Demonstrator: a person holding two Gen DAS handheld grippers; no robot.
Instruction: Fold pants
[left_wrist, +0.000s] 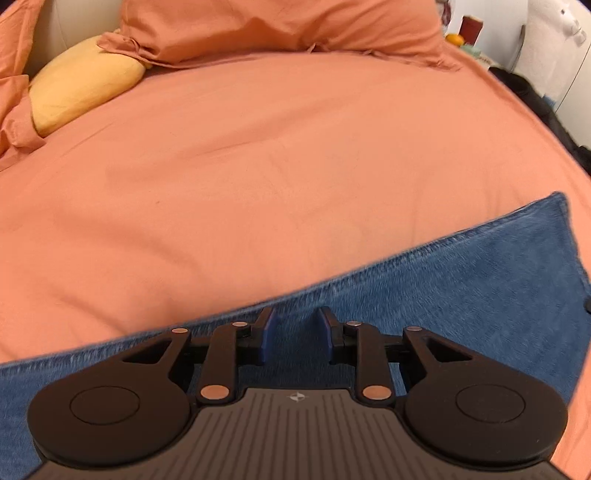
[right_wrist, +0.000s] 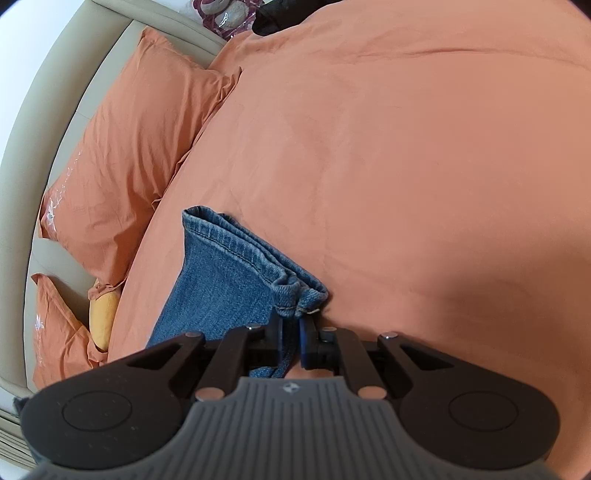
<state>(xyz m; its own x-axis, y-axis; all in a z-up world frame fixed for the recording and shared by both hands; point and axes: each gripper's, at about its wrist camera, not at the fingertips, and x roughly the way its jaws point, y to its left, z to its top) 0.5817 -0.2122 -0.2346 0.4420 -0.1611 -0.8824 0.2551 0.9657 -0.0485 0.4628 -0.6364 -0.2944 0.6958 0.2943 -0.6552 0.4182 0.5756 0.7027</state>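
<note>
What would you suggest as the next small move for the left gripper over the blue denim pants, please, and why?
Probably lower the left gripper and close on the blue denim pants: its jaws stand apart above the cloth, while the right gripper already pinches the hem end.

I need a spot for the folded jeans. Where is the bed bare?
Bare sheet runs between the jeans and the orange pillow. Crowded: the headboard side, with pillows and a yellow cushion, and the near edge under both grippers.
</note>
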